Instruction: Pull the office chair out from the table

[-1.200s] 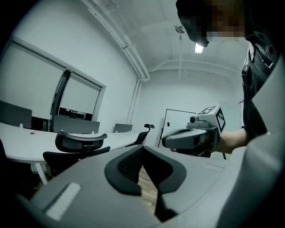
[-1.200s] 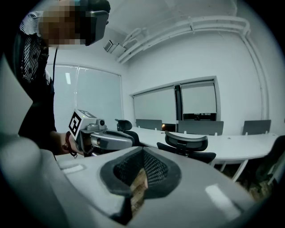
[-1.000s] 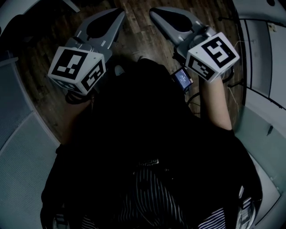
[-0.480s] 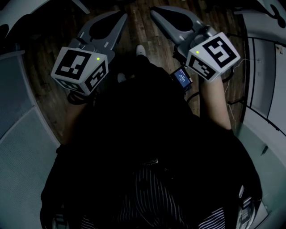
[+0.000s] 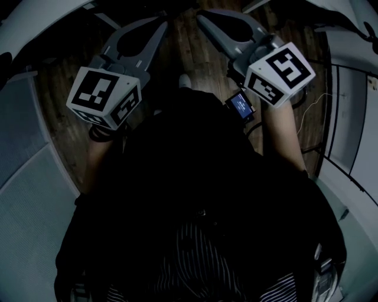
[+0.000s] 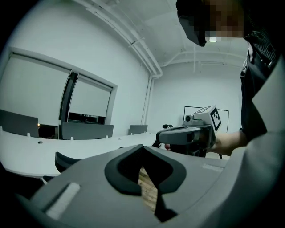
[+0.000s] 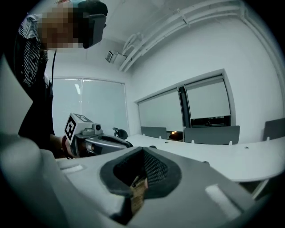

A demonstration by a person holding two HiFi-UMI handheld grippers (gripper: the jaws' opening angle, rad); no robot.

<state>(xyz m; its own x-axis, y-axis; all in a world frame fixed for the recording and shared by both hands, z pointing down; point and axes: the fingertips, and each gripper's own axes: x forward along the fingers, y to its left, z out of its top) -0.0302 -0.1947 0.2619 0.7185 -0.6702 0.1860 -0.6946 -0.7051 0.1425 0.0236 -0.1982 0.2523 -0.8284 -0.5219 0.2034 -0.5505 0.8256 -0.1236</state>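
In the head view both grippers are held out side by side over a wooden floor (image 5: 189, 47). My left gripper (image 5: 162, 22) and right gripper (image 5: 202, 16) are shut with nothing between the jaws. In the left gripper view my jaws (image 6: 143, 148) are closed, and the right gripper (image 6: 189, 135) shows beyond them. A long white table (image 6: 26, 151) runs on the left, with a dark curved chair part (image 6: 67, 161) under its edge. In the right gripper view my shut jaws (image 7: 142, 150) point along another white table (image 7: 249, 160), with the left gripper (image 7: 100, 142) beside them.
White table edges curve in at the head view's top left (image 5: 35, 23) and right (image 5: 354, 53). Grey panels (image 5: 29, 194) stand at the left. Grey desk dividers (image 6: 87, 130) line the table. A cable (image 5: 313, 115) lies on the floor at right. My shoe (image 5: 185, 81) shows below.
Both grippers have travelled forward over the floor, still shut. The white table edges have come further into view at the top of the head view.
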